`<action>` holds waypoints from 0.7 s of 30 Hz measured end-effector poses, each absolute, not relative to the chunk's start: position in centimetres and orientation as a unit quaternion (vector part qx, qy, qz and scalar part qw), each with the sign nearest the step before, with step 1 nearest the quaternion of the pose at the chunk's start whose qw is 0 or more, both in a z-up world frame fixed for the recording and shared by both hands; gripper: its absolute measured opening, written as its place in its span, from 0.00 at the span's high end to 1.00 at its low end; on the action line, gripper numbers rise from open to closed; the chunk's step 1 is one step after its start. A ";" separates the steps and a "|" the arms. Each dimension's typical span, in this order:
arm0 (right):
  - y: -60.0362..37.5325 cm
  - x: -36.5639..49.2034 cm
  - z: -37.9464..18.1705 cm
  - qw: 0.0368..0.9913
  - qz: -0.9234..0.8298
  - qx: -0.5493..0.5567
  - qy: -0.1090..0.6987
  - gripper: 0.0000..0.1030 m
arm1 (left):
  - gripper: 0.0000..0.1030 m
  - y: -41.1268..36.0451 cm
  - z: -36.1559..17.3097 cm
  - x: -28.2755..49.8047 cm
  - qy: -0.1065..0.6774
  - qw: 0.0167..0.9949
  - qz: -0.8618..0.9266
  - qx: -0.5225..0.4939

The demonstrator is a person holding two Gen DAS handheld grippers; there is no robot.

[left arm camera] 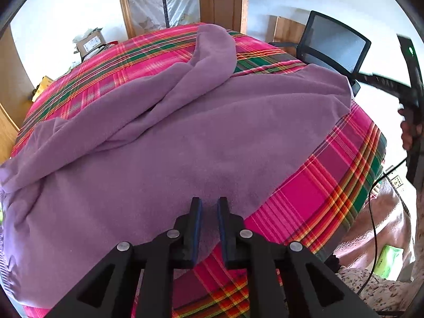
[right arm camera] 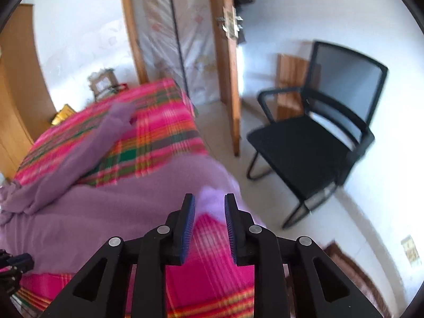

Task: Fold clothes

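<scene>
Purple fleece fills the left wrist view: one purple fleece garment (left arm camera: pixel 169 137) lies spread over a bed covered by one pink plaid bedspread (left arm camera: pixel 326 185), with one long sleeve (left arm camera: pixel 206 61) trailing toward the far side. The left gripper (left arm camera: pixel 209 206) hovers above the garment's near hem, its two blue-padded fingers (left arm camera: pixel 196 228) slightly apart and holding nothing. At the right edge, a hand (left arm camera: pixel 409 132) grips the other black tool. One black mesh chair (left arm camera: pixel 336 45) and one wooden door (left arm camera: pixel 225 0) stand beyond the bed. From the right wrist view, which is blurred, the right gripper (right arm camera: pixel 209 206) has its fingers spread, with a corner of the same garment (right arm camera: pixel 132 212) between the tips; whether they touch it cannot be told. The chair (right arm camera: pixel 318 132) stands well apart on the floor.
</scene>
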State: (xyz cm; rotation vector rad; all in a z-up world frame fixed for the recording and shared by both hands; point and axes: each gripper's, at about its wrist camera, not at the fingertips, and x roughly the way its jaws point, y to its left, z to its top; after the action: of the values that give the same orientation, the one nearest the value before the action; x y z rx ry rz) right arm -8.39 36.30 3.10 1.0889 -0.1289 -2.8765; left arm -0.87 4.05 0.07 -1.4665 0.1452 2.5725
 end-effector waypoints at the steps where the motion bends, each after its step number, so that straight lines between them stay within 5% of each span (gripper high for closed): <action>1: 36.3 -9.1 3.4 0.032 -0.935 0.350 -0.039 0.77 | 0.89 4.0 0.0 -1.0 0.043 0.089 0.864 -0.493; 8: 34.9 -15.7 2.1 0.080 -0.913 0.399 -0.018 0.73 | 0.99 3.4 0.0 -1.3 0.026 0.097 0.862 -0.497; 19: 33.0 -17.2 -0.5 0.100 -0.897 0.431 -0.009 0.73 | 1.00 2.8 0.0 -1.5 -0.010 0.114 0.857 -0.502; 21: 32.8 -16.8 -0.4 0.098 -0.900 0.424 -0.001 0.84 | 1.00 2.8 0.0 -1.4 -0.014 0.120 0.857 -0.502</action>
State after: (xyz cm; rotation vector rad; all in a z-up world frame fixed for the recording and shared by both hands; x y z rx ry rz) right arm -16.84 32.80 -0.40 1.2544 -0.0036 -2.6638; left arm -1.43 2.79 -0.02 -1.4654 -0.0412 2.5025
